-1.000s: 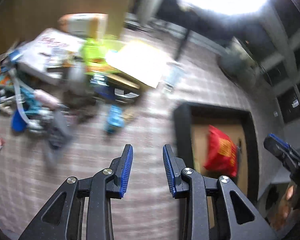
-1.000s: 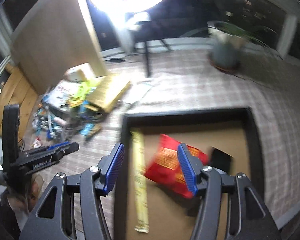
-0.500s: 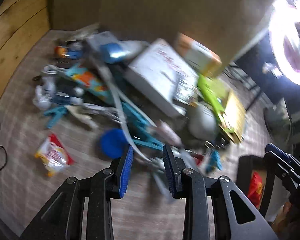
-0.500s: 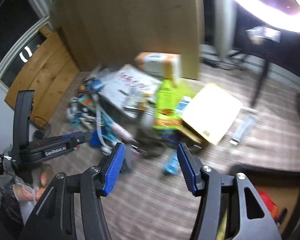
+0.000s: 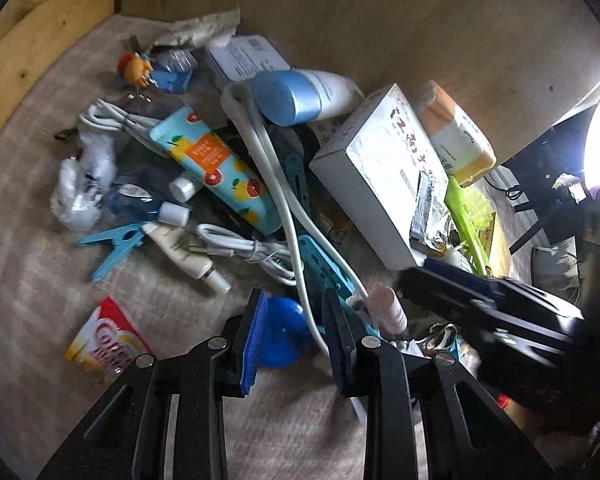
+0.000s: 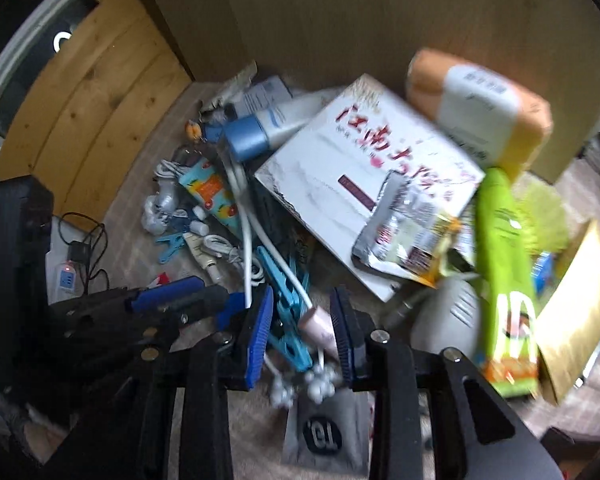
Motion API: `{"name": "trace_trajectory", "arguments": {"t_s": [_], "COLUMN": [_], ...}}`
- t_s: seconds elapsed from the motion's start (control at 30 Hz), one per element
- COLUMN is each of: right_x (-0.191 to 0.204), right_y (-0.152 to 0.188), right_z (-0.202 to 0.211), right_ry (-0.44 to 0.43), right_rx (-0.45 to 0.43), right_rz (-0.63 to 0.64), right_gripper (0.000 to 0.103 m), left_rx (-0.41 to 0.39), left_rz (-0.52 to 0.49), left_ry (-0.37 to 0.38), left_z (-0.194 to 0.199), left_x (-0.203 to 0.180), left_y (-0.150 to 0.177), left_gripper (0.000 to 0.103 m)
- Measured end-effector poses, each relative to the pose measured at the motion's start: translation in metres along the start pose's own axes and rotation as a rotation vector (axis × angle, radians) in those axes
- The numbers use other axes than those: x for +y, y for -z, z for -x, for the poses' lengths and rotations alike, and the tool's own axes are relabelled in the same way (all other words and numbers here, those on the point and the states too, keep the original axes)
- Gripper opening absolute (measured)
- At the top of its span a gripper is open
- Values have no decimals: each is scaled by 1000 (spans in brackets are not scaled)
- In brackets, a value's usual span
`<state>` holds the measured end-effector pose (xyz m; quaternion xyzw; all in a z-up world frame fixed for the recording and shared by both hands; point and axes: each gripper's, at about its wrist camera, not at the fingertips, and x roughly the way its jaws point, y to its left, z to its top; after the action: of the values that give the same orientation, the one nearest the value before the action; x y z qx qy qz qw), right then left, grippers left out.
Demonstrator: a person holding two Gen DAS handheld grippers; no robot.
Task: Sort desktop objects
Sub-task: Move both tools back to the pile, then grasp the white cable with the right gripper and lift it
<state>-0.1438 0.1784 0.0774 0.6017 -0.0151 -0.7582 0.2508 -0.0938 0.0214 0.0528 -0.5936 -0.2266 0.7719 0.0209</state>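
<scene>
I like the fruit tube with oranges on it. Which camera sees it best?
The left wrist view: the fruit tube lies large and sharp, whole pattern showing. The right wrist view shows it small, blurred, partly behind a white cable.

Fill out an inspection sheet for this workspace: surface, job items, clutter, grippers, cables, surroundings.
Surface: pale checked cloth, mostly covered.
Job's things: white box, citrus-print tube, blue-capped bottle, pink tube, blue disc.
Clutter: blue clips, silver snack pouch, red snack packet, all heaped together.
Grippers: left gripper closing around the blue disc; right gripper closing around the pink tube; contact unclear.
Cables: white cable across the pile; black cord at the left edge.
Surroundings: brown board, wooden planks.
</scene>
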Motion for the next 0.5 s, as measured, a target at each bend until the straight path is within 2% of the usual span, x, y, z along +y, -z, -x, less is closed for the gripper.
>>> {"name": "trace_trajectory", "arguments": {"t_s": [0.17, 0.3, 0.5], "right_x": [-14, -20, -19], "right_y": [-6, -6, -6], "right_z": [-33, -43, -48], "right_ry": [-50, -103, -135], "right_rx": [66, 91, 89], "right_rz": [-35, -63, -64], "right_gripper": [26, 22, 10], "left_rx": [27, 39, 34], "left_rz": [26, 40, 38], "left_ry": [13, 22, 32], "left_z": [-19, -28, -35], "left_x": [2, 0, -7], "left_y": [-4, -4, 1], "left_gripper": [22, 22, 6]}}
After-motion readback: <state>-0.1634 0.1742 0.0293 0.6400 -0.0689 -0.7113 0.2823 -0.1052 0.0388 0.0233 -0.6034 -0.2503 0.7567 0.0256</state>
